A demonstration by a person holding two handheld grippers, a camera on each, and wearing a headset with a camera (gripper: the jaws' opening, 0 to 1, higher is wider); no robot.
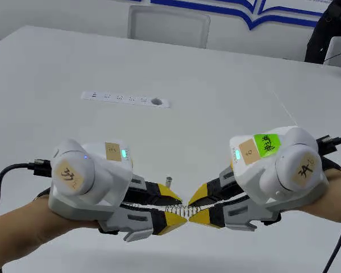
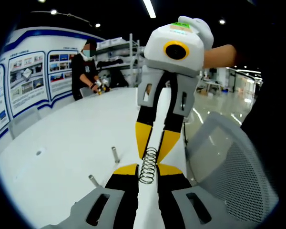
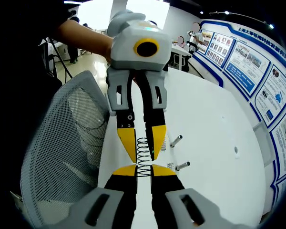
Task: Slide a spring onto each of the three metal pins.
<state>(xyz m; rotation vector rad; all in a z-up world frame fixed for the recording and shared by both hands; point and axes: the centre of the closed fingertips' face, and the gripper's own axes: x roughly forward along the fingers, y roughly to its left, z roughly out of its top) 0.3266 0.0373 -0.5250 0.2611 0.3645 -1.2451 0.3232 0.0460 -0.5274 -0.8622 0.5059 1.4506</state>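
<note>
Holding a spring (image 1: 187,211) tip to tip over the near edge of the white table (image 1: 159,74). The left gripper (image 2: 148,170) has its jaws pinched on one end of the spring and the right gripper (image 3: 144,171) is pinched on the other end, so it bridges the two. A bare pin (image 2: 115,155) stands upright just beside the tips, with a second pin (image 2: 94,181) near it.
</note>
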